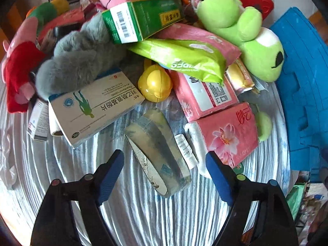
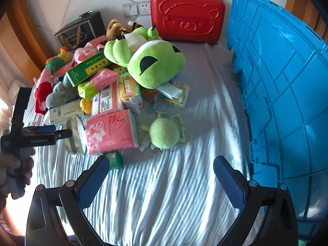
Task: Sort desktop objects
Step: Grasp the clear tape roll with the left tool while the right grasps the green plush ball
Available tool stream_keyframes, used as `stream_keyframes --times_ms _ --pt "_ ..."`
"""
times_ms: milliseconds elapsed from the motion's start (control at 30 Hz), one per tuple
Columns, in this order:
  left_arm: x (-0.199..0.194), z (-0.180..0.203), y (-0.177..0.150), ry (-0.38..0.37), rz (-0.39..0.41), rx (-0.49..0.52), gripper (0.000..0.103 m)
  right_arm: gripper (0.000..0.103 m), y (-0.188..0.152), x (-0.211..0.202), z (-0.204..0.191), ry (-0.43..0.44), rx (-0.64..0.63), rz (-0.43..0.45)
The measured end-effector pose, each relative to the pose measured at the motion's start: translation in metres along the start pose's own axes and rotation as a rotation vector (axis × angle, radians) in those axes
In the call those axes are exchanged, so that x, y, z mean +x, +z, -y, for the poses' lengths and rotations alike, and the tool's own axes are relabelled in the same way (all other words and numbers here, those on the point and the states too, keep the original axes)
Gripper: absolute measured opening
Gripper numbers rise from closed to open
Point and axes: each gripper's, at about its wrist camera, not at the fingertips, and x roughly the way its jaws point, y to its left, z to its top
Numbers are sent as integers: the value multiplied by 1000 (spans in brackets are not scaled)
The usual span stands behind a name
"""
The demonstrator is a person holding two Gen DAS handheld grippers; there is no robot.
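The tape roll (image 1: 158, 153) is standing on its edge on the striped sheet (image 1: 143, 215), at the near edge of the pile, its flattened ring running long from the far left toward the near right in the left wrist view. You are pointing the left gripper (image 1: 164, 176) steeply down over it, the blue pads (image 1: 110, 176) apart on either side of the roll and not touching it; nothing is clamped. In the right wrist view your left hand (image 2: 16, 170) is wrapping the handle at the left edge, with the gripper body reading something like "Genrobot.AI".

Just left of the roll, a white medicine box (image 1: 92, 106) is lying flat, printed upside down with "对乙酰氨基酚片". Just right, a pink tissue pack (image 1: 227, 135) with a flower print is touching a small white label tag. Behind them, a green wipes pack (image 1: 184, 59) is reading "WIPES" inverted, and a green box (image 1: 141, 18) is showing a barcode.

You are holding the right gripper (image 2: 161, 178) angled down over bare sheet, jaws wide apart and empty, a blue crate (image 2: 287, 82) beside it on the right.
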Motion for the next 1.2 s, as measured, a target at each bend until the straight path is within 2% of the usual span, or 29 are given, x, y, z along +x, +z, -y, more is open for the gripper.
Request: stream_keyframes --times_ms 33,100,133,167,233,300,467,600,833,1067,1100,1167,1200 --pt "8 -4 2 -5 -19 -25 70 103 0 -1 0 -6 3 -3" --pt "21 -10 5 -28 -42 -59 46 103 -2 -1 1 -19 9 -11" --pt "25 -12 5 -47 -43 -65 43 103 -2 0 0 -25 9 -16" --pt "28 -12 6 -56 -36 -61 32 103 -3 1 0 -30 9 -21" --pt "30 -8 6 -60 -22 -29 23 103 -5 4 1 -40 9 -33" --pt "28 -1 5 -57 -12 19 5 103 -6 10 1 -47 10 -43" --pt "7 6 -9 -31 32 116 4 103 -3 33 -2 -54 2 -59" --pt "-16 2 -24 -22 51 145 4 103 4 68 -2 -60 8 -76" --pt "-50 -14 -41 -33 74 126 4 103 17 148 9 -45 58 -157" --pt "-71 -36 -52 -30 94 103 4 102 26 186 9 -23 60 -167" --pt "-73 -38 -52 -31 96 99 4 99 26 188 9 -20 62 -169" --pt "-73 -39 -53 -34 99 93 4 78 25 188 8 -16 60 -178" --pt "-73 -39 -52 -37 101 92 4 64 25 186 6 -8 58 -173"
